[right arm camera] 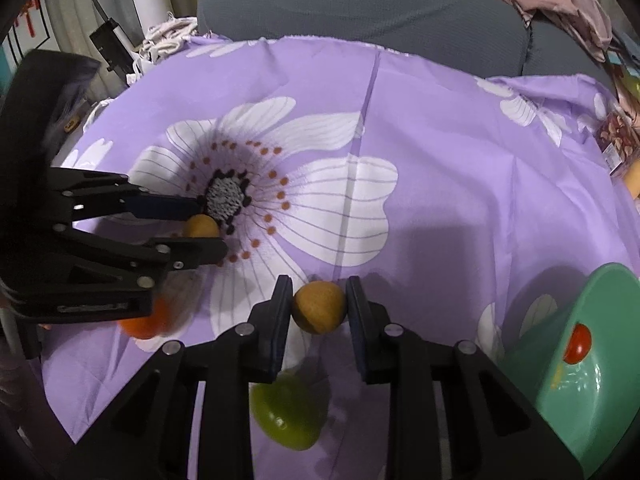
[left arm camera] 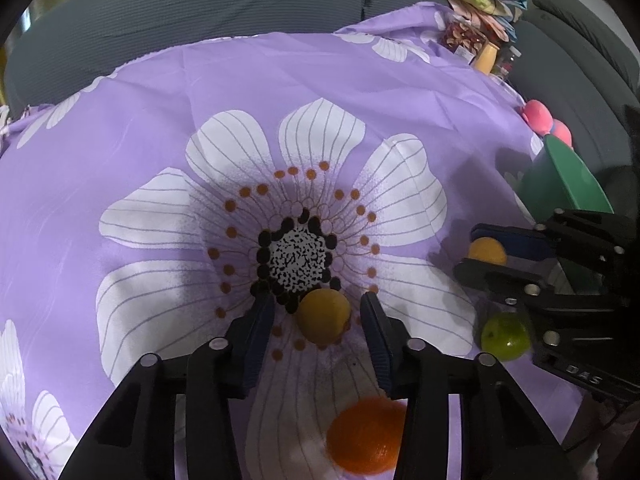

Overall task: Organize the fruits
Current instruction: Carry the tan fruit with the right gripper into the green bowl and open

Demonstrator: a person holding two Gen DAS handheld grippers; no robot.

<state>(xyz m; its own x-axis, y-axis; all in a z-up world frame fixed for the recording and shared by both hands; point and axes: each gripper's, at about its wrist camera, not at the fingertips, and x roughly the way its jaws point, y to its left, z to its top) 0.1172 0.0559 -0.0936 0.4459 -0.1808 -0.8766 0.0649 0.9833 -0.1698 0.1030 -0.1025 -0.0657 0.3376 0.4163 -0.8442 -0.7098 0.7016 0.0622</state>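
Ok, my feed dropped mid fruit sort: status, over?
Right gripper shut on a tan fruit. Left gripper straddling another tan fruit, pads not touching. Green bowl at right, path clear.

Left gripper [left arm camera: 318,312] fingers [left arm camera: 260,332] straddle a yellow fruit [left arm camera: 323,316], gaps showing either side. An orange [left arm camera: 366,436] lies beneath them; right gripper [left arm camera: 476,254] pinches another yellow fruit [left arm camera: 487,251] beyond.

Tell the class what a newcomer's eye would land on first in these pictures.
The purple cloth with its huge white flower fills both views. Each black claw has a small yellow-brown ball between its fingers: the right claw pinches one, the left claw brackets another. A green bowl sits at the right edge.
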